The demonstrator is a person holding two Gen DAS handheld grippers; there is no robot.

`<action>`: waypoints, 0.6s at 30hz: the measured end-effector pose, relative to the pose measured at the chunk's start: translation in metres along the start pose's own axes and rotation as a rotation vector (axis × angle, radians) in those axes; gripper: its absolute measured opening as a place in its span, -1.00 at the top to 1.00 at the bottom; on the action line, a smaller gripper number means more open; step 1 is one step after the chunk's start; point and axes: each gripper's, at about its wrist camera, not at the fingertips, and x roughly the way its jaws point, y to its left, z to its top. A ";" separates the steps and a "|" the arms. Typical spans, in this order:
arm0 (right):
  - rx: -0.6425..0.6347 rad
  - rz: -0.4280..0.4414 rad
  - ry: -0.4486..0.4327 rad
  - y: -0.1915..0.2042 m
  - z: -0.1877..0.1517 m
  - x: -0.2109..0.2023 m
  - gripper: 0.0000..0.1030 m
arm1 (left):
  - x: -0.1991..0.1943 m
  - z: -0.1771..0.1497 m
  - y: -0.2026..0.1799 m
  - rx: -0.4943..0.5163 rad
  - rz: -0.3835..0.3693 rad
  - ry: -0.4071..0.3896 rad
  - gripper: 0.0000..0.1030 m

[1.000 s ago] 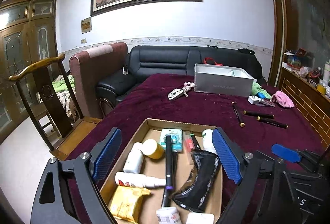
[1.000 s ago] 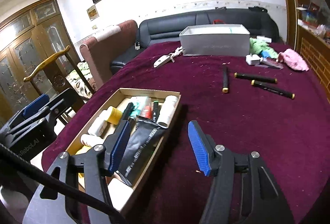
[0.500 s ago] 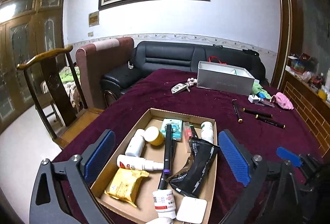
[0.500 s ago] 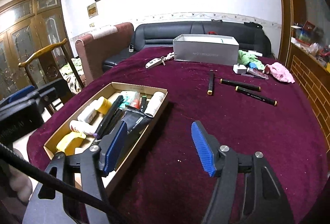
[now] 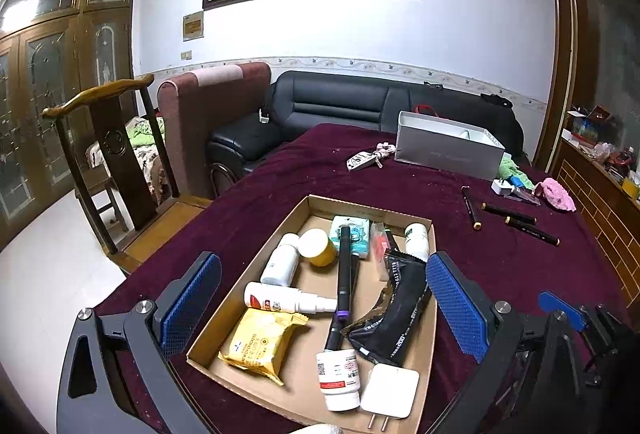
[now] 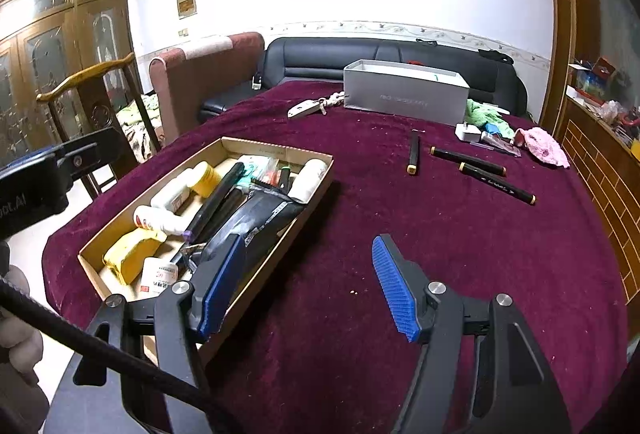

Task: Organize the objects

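A shallow cardboard tray (image 5: 425, 374) on the maroon table holds white bottles, a yellow jar, a yellow snack pack, a black pen, a black pouch and a white charger (image 5: 389, 393). The tray also shows in the right wrist view (image 6: 276, 249). My left gripper (image 5: 322, 302) is open and empty, held above the tray. My right gripper (image 6: 308, 284) is open and empty, above the tray's right edge and the cloth. Three black markers (image 6: 482, 166) lie loose to the right, also seen in the left wrist view (image 5: 508, 211).
A grey open box (image 6: 404, 92) stands at the table's far side with a key fob (image 6: 306, 108) left of it. A white plug, green and pink cloths (image 6: 542, 146) lie at the far right. A wooden chair (image 5: 116, 138) and sofa stand beyond the left edge.
Both grippers have drawn back and risen from the tray, so more of its near end now shows. Nothing on the table has moved.
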 end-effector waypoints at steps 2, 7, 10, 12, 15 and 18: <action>-0.015 -0.004 0.004 0.005 -0.001 0.001 -0.28 | 0.001 -0.001 0.002 -0.004 0.000 0.005 -0.96; -0.055 -0.017 0.012 0.016 -0.004 0.003 -0.33 | 0.004 -0.002 0.006 -0.010 -0.001 0.010 -0.96; -0.065 -0.017 0.020 0.020 -0.006 0.005 -0.34 | 0.005 -0.003 0.008 -0.015 -0.001 0.015 -0.96; -0.069 -0.017 0.026 0.022 -0.007 0.006 -0.34 | 0.008 -0.004 0.009 -0.017 -0.003 0.021 -0.96; -0.077 -0.019 0.036 0.024 -0.008 0.009 -0.34 | 0.011 -0.006 0.011 -0.023 -0.006 0.032 -0.96; -0.082 -0.018 0.045 0.027 -0.009 0.011 -0.34 | 0.014 -0.006 0.012 -0.030 -0.005 0.040 -0.96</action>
